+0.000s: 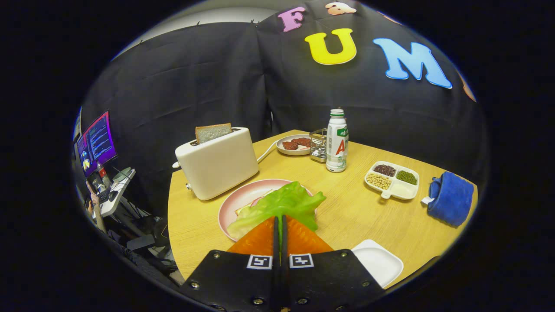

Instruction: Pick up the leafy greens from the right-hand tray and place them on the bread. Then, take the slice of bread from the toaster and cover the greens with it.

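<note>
Gripper view. The fingers (279,223) are seen pressed together with only a thin slit between them, pinching the near edge of the leafy greens (284,206). The greens are a single pale-to-bright green leaf, ruffled and glossy, plastic in look, paler toward its near-left end. Its long axis is seen running from near-left to far-right, the frilled tip pointing toward the bottle (337,141). The leaf is held over the pink plate (236,201), a round, smooth, shallow dish just ahead of the fingers; a corner of bread (243,209) is glimpsed on it under the leaf. Whether the leaf touches the bread cannot be told.

Beyond the plate and to its left, a cream, rounded box-shaped toaster (219,162) is noted, with a slice of bread (213,132) standing upright in its slot, browned crust showing. On the wood-grain counter (347,212) are recorded: a small dish of reddish pieces (295,144), a clear glass (318,145) beside the bottle, a white divided tray (392,180) of beans and grains, a blue rolled cloth (451,197), and a white rectangular tray (377,262) just right of the fingers.
</note>
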### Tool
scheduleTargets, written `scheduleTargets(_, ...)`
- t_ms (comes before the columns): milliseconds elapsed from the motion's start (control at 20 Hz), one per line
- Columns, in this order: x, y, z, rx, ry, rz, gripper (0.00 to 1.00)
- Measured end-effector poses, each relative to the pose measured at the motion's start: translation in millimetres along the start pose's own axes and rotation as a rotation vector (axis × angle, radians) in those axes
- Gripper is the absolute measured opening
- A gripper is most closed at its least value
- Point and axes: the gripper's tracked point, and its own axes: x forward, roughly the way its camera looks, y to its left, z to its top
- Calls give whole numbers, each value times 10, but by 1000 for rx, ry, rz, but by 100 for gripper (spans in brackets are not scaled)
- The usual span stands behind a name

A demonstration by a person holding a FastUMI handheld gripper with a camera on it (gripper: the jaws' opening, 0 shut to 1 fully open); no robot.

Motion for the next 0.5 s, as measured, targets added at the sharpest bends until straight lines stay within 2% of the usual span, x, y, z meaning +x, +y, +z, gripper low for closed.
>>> scheduleTargets(150,312,129,-3,11,5,27,0)
scheduleTargets(450,709,180,-128,20,51,18,1)
scheduleTargets(500,726,191,-130,20,55,18,5)
